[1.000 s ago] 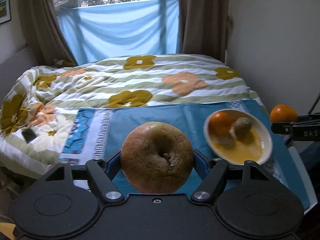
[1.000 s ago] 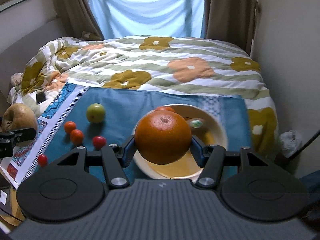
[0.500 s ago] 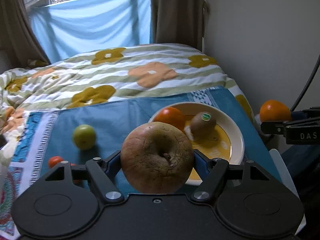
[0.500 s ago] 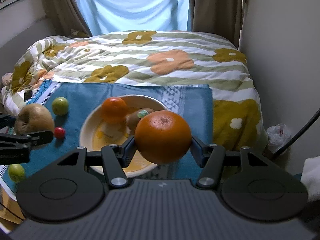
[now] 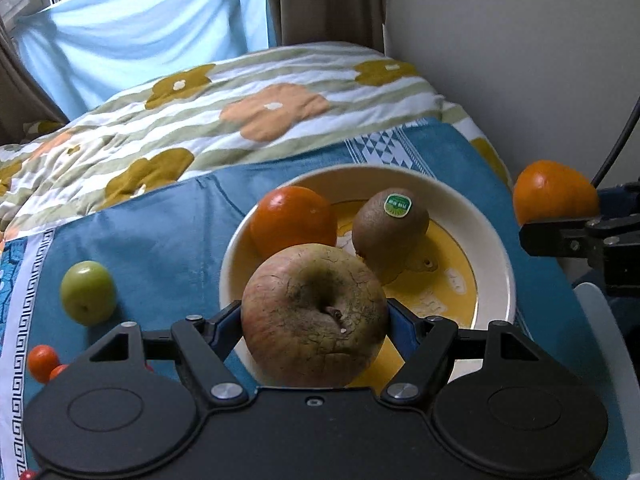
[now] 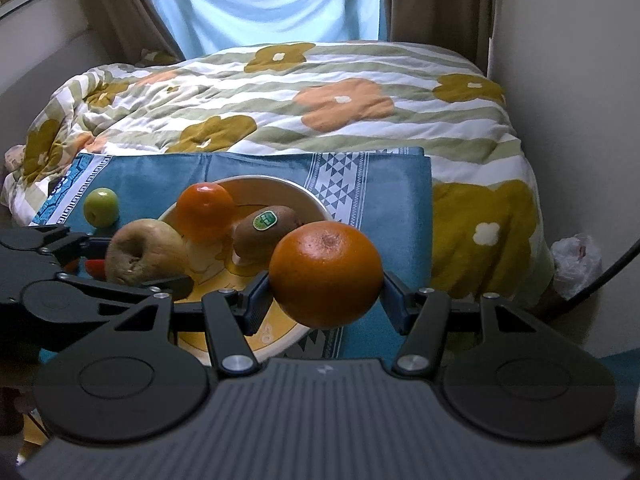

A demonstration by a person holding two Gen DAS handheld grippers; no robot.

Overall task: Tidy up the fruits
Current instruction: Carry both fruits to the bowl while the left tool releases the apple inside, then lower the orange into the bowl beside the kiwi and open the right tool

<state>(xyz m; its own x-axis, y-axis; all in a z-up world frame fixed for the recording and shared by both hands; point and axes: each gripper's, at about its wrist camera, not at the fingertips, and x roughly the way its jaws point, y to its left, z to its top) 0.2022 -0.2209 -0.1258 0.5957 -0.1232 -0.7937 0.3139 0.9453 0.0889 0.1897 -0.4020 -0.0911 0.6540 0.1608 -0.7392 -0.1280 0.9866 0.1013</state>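
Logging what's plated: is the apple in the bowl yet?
Not yet. The apple is gripped in the left tongs, held over the bowl rim.

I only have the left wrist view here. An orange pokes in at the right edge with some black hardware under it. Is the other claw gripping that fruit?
Observer: Yes. In the right wrist view the right claw is shut on the orange, a blue pad on each side.
Operator: Is it over the plate?
Observer: It hangs by the plate's near right rim, partly over the blue cloth.
Operator: Anything past the bed's right side?
Observer: A crumpled white plastic bag lies beside the quilt, next to the wall.
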